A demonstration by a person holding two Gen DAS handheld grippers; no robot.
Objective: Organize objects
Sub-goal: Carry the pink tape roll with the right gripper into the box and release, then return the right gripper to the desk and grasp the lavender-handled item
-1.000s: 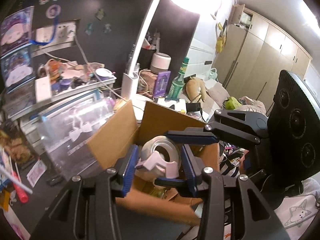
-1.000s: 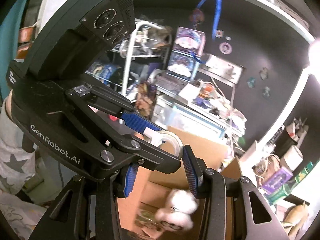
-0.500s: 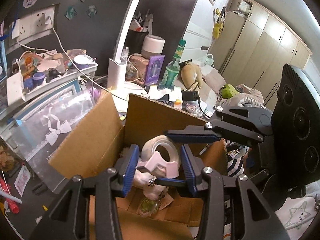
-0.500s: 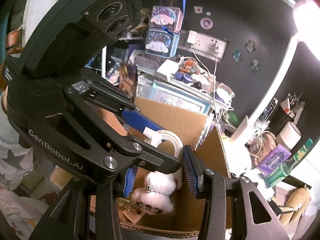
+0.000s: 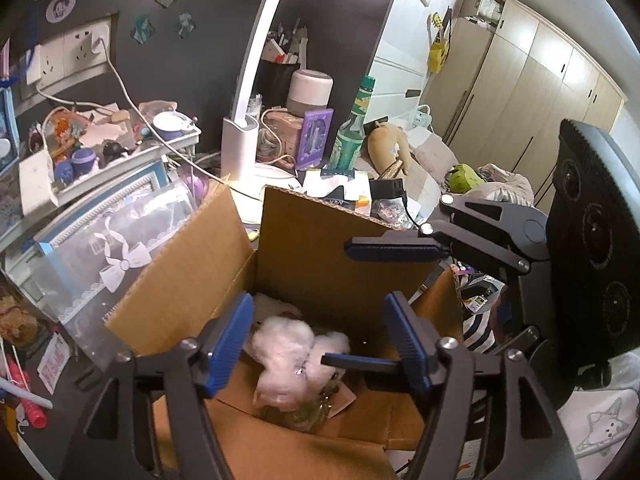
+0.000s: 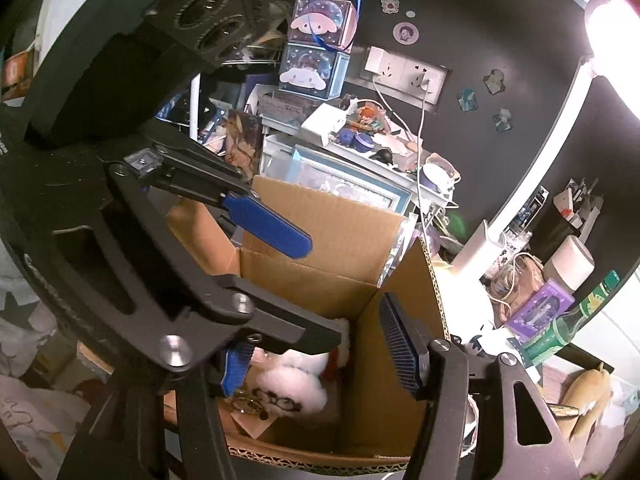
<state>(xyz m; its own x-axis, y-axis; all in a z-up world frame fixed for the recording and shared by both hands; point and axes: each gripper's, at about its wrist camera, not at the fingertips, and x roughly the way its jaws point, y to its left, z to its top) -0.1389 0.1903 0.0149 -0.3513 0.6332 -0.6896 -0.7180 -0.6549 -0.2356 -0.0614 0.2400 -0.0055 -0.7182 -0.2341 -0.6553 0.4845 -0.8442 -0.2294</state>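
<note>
An open cardboard box point(image 5: 320, 248) stands below both grippers, also in the right wrist view point(image 6: 340, 232). A white fluffy plush point(image 5: 288, 340) point(image 6: 292, 384) and a key ring with trinkets point(image 6: 256, 400) lie on its bottom. My left gripper point(image 5: 320, 320) hangs over the box with its jaws opening and nothing between the blue pads. My right gripper point(image 6: 316, 348) crosses it from the right, jaws opening too, also with nothing between them. A blurred pale shape point(image 5: 276, 390) sits on the plush; I cannot tell what it is.
A white desk lamp point(image 5: 240, 148) stands behind the box. Beside it are a green bottle point(image 5: 352, 136), a purple box point(image 5: 316, 136) and a humidifier point(image 5: 310, 88). A clear plastic case point(image 5: 120, 240) leans at the left under a cluttered shelf point(image 5: 100, 148). Wardrobes point(image 5: 540, 92) fill the far right.
Both grippers have opened. The tape roll they held together above the box is gone from between their pads. Both have come closer over the box.
</note>
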